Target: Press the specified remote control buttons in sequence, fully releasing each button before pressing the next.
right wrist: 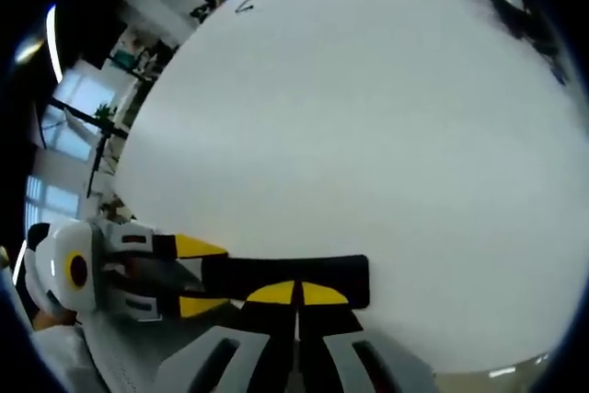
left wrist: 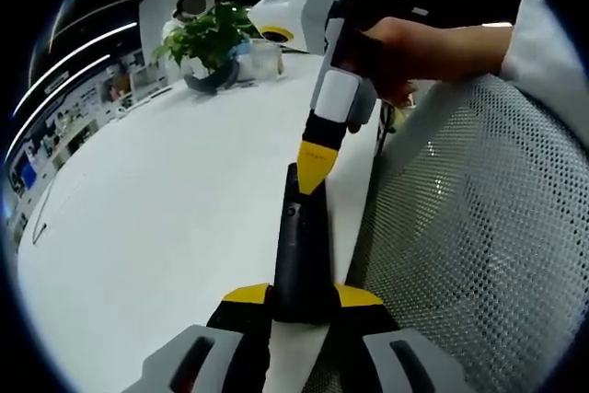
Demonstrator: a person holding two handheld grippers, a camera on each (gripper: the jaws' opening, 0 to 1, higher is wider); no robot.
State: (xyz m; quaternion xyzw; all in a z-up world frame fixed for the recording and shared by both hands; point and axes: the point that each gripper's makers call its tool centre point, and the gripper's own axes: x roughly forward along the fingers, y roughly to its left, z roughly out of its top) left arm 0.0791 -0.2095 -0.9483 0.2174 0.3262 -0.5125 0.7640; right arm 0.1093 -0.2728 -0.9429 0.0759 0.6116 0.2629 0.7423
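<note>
Left gripper view showed the left gripper [left wrist: 302,299] clamped on the near end of the black remote control [left wrist: 300,246] above the white table [left wrist: 166,209]. The right gripper [left wrist: 313,172], jaws together, touched the remote's far end with its yellow tips.

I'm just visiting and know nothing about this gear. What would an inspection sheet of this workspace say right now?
Surface: white table, mostly bare.
Job's things: black remote control, clamped at its near end by the left gripper.
Clutter: potted plant at the far end.
Grippers: right gripper shut, yellow tips on the remote's top face.
Cables: thin dark cable near the table's edge.
Surroundings: grey mesh chair; office shelves beyond.
</note>
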